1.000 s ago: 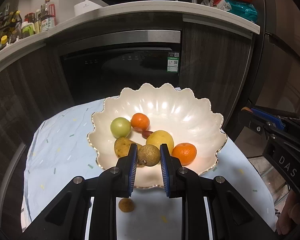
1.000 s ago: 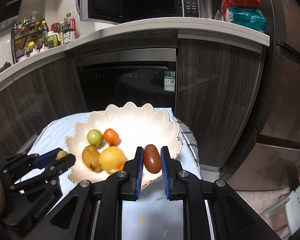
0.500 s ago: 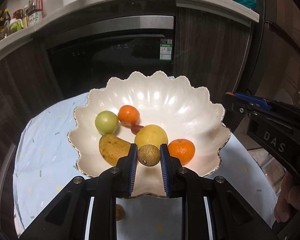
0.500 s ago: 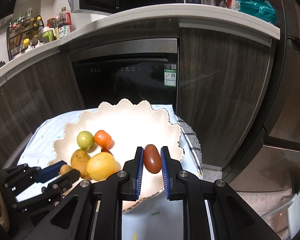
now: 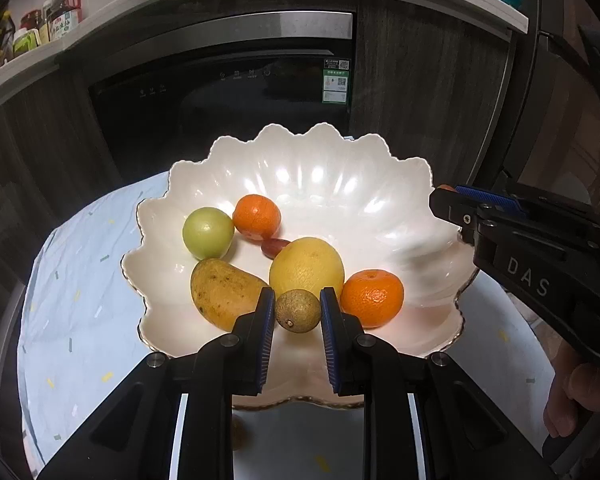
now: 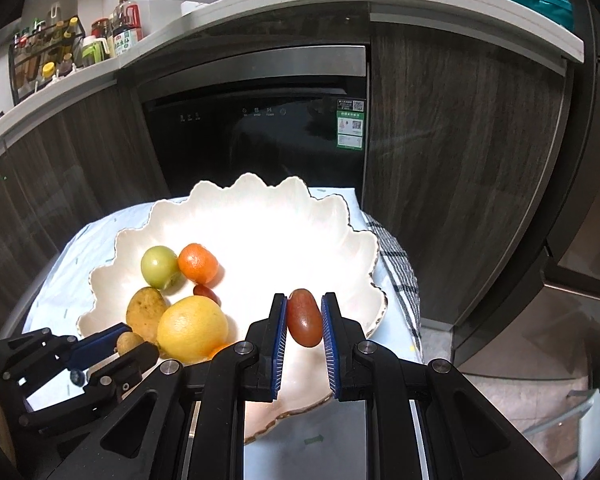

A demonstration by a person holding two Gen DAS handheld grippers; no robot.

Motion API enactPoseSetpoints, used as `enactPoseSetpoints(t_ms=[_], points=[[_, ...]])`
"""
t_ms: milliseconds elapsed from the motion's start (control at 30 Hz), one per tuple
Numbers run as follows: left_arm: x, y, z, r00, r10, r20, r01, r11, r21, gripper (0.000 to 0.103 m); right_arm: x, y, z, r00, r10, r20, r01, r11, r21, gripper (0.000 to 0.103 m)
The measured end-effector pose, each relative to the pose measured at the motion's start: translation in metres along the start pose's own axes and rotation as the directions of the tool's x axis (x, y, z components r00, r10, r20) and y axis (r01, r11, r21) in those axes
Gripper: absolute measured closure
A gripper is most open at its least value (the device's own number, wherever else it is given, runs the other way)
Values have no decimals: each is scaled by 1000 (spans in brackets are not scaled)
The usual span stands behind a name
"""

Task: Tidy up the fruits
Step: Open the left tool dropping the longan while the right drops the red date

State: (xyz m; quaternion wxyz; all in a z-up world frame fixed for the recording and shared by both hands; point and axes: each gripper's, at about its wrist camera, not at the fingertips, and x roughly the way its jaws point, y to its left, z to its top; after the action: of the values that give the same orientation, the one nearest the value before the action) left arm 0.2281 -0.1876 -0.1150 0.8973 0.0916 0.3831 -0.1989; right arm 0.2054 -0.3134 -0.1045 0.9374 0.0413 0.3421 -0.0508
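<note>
A white scalloped bowl (image 5: 320, 184) (image 6: 268, 216) stands on a pale blue cloth. Inside it lie a green fruit (image 5: 208, 233), two oranges (image 5: 257, 217) (image 5: 372, 298), a yellow citrus (image 5: 306, 266), a mango (image 5: 224, 292) and a small red fruit (image 5: 274, 247). My left gripper (image 5: 297, 312) is shut on a small brown round fruit (image 5: 297, 311) above the bowl's near side. Over the bowl's right part, my right gripper (image 6: 304, 318) is shut on a dark red oval fruit (image 6: 304, 317). Each gripper shows in the other's view.
A small brown fruit (image 5: 238, 434) lies on the blue cloth (image 5: 80, 280) below the left gripper. Dark cabinets and a black appliance door (image 6: 260, 144) stand close behind the table. A checked cloth (image 6: 400, 268) hangs at the table's right edge. A hand (image 5: 576, 396) holds the right gripper.
Both grippers have moved forward and down over the bowl, each still holding its fruit. The bowl looks larger and closer in both views.
</note>
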Motion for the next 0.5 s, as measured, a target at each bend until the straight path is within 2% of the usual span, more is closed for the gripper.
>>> enactPoseSetpoints(t_ms=[33,100,200,267,333,400,500], points=[[0,0,0,1000,2,-2,-2,1000,-1,78,2,0,0,1000,0,-6,0,1000,2,84],[0,1,0,1000,4,-3,-4,1000,-8,68,2,-1,1,1000,3,-5,-3,1000,4,84],[-1,2,0,1000,15,1,-15,1000,-10,60,3,-1,1,1000,-8,-7,8,1000,3,83],[-2,3,-1,1000,21,0,-21,1000,-13,57,3,-1,1,1000,-12,-4,12,1000,6,77],[-3,5,-1,1000,27,5,-27,1000,-16,52,0,-1,1,1000,-21,8,21,1000,10,63],[-6,5,-1,999,33,10,-33,999,-18,49,-3,-2,2,999,-29,19,29,999,15,57],[-9,7,-1,999,38,14,-38,999,-19,46,-8,-2,2,999,-32,29,31,999,18,56]])
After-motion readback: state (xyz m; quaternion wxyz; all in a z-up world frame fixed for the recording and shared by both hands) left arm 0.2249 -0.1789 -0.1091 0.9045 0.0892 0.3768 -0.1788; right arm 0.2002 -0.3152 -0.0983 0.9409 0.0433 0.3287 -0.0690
